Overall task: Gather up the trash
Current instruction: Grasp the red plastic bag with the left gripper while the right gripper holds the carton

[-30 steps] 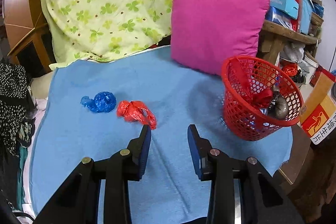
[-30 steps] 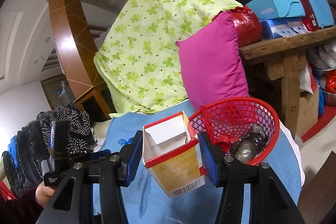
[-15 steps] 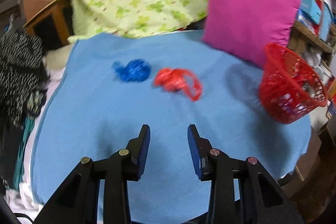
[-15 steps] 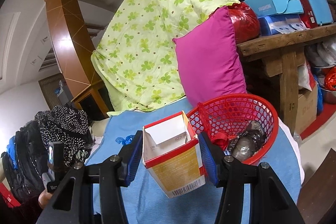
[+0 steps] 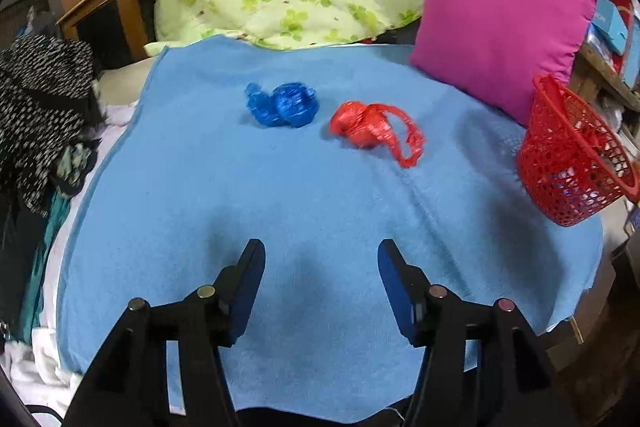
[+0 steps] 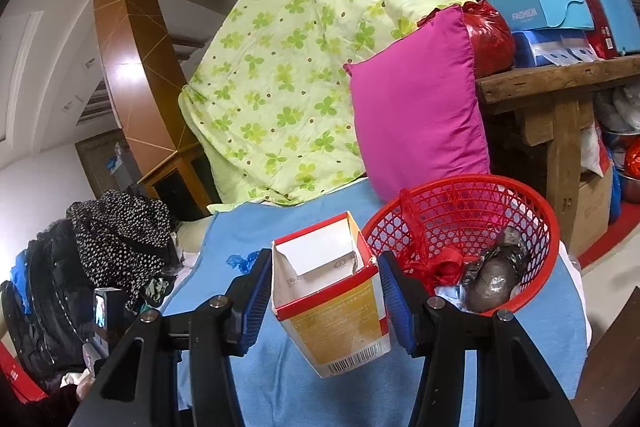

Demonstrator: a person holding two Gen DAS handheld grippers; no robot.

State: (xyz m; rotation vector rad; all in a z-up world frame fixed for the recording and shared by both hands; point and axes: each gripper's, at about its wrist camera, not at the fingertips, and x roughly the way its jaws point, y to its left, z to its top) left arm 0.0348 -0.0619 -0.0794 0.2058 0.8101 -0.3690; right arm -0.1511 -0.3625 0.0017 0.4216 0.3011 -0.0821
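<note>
The left tongs [image 5: 321, 255] have just spread wide, empty, angled downward; right tongs [image 6: 321, 265] clamp the carton [image 6: 332, 301].

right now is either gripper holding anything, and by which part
The right gripper clamps an open-topped red and yellow cardboard carton by its two side walls, near the top. The left gripper, just opened wider, holds nothing.
</note>
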